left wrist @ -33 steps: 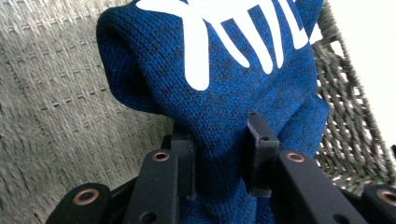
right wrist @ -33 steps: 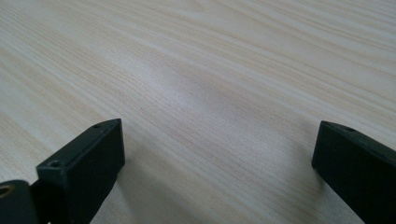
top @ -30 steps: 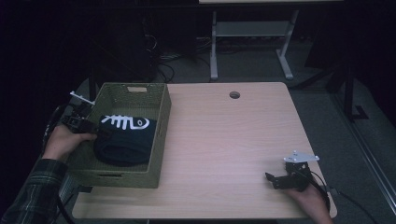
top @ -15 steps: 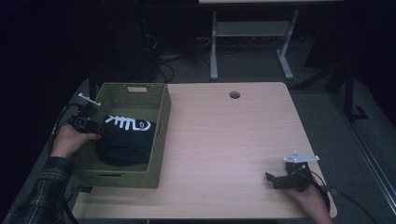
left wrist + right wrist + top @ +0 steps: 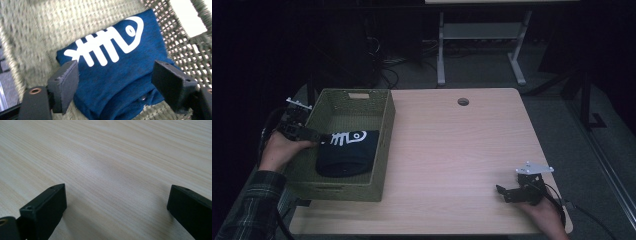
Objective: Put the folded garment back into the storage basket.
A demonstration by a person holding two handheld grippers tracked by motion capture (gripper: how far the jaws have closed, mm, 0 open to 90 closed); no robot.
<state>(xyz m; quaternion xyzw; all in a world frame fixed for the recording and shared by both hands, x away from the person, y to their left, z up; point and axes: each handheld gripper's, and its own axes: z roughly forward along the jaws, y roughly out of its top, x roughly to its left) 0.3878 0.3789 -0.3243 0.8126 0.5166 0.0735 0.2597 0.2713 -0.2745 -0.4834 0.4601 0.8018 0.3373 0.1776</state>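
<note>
The left gripper's [image 5: 115, 82] fingers [image 5: 65, 85] stand wide apart, having just been opening, with the folded shirt [image 5: 117, 77] lying between and below them but no pad pressing on it. That reads as a release: the shirt looks freshly set down in the basket [image 5: 384, 145], and the jaws have spread to let the cloth go without dragging it back out. In the high view the left gripper [image 5: 314, 135] sits at the basket's left wall, reaching in over the rim, which suits a hand that is placing rather than picking.

The shirt [image 5: 346, 152] lies flat on the basket floor, toward the person's end, with its white fishbone print facing up (a tidy fold, print on top). The far half of the basket floor is bare.

The right gripper [image 5: 507, 192] rests near the front right corner of the table [image 5: 462, 150], well apart from the basket; its fingers [image 5: 47, 205] are also spread wide with nothing but wood grain between them. It seems parked out of the way while the left hand does the work.

Much is hard to read. The left gripper view is blurred over the basket weave. The room beyond the table is dark, and whether the left pads brush the cloth's edges cannot be told for certain.
</note>
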